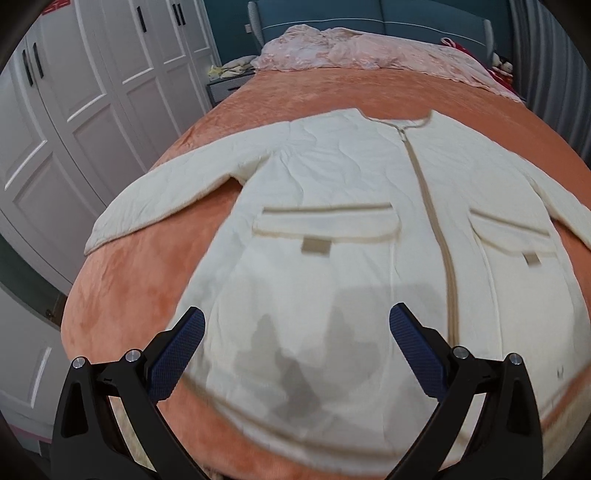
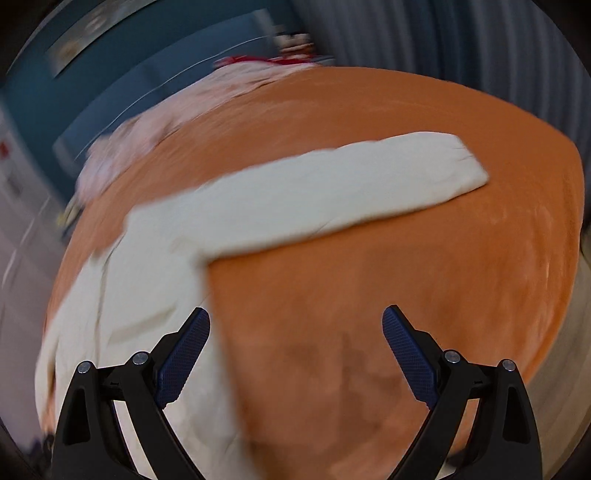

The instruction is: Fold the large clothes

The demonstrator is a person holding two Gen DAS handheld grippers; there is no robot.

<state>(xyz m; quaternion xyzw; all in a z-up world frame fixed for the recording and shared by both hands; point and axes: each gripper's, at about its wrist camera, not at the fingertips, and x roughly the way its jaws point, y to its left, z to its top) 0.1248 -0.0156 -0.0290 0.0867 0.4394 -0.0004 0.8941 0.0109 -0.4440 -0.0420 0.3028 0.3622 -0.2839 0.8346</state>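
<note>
Left wrist view: a cream jacket [image 1: 332, 229] lies spread flat, front up, on a bed covered by an orange blanket [image 1: 122, 302]
Jacket front: a tan zipper [image 1: 428, 206] runs closed from collar to hem, with a flap pocket [image 1: 325, 225] on either side of it
Jacket sleeves: one sleeve [image 1: 159, 195] stretches out toward the white wardrobe [image 1: 74, 110]; the other reaches toward the picture's right edge
Left hand-held gripper [image 1: 297, 328]: open, its blue pads [image 1: 177, 358] wide apart, hovering over the lower part of the jacket, holding nothing; its shadow falls on the fabric
Far end of bed: a crumpled pink quilt [image 1: 369, 51] lies against a teal headboard [image 1: 369, 14]
Right wrist view: blurred; the jacket's outstretched sleeve [image 2: 314, 184] lies flat across the orange blanket [image 2: 406, 277], cuff pointing to the picture's right
Right hand-held gripper [image 2: 295, 328]: open and empty, fingers spread; one pad [image 2: 184, 354] is over the jacket's side edge, the other over bare blanket
Background on the right: grey curtains [image 2: 461, 48] hang beyond the bed
</note>
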